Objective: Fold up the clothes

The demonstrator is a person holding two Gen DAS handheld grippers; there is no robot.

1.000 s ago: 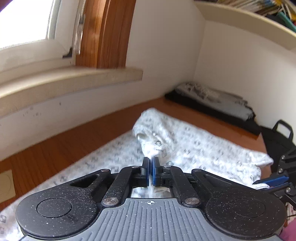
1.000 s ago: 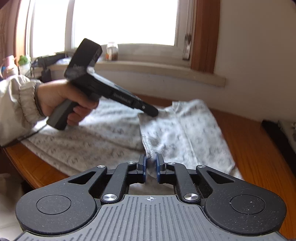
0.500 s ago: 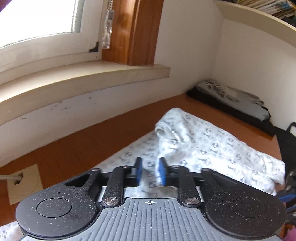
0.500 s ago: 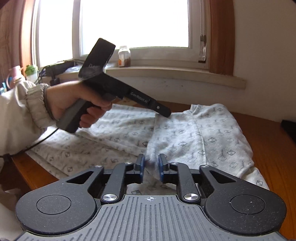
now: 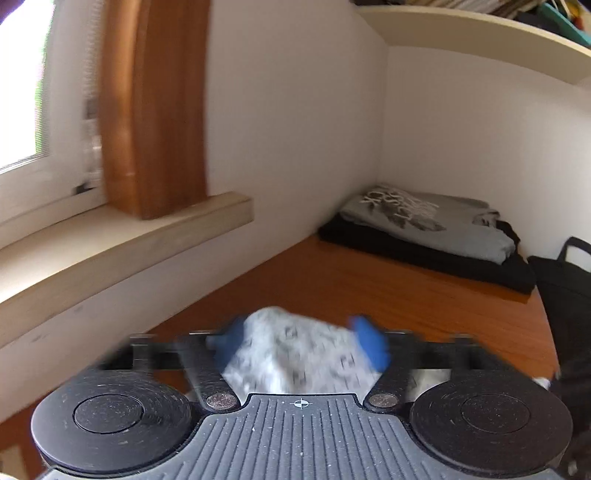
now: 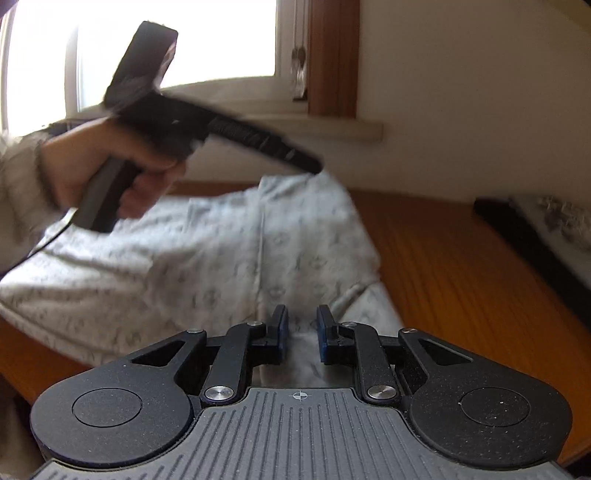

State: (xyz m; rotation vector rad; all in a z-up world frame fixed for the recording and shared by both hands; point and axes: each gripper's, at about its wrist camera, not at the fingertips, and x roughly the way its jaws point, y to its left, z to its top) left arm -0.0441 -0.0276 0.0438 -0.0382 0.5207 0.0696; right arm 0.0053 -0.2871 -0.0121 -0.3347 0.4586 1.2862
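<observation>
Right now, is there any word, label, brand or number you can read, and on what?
None can be read.
Left gripper: white lettering on its barrel, too blurred.
Grey shirt: pale print on the chest, no letters to make out.
Patterned garment: repeated small marks, blurred.

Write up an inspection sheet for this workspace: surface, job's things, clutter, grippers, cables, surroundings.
Surface: wooden table, bare wood on the right side.
Job's things: patterned garment, spread out and partly folded over; one edge is lifted.
Clutter: folded clothes stacked in the corner; black bag beside them.
Grippers: left gripper has just been closing, a bunch of the garment between its pads, apparently gripped (blurred). Right gripper has just been closing, pads apart, cloth between them unpinched.
Cables: thin dark cable runs from the left handle.
Surroundings: window, sill, white walls, shelf above.
</observation>
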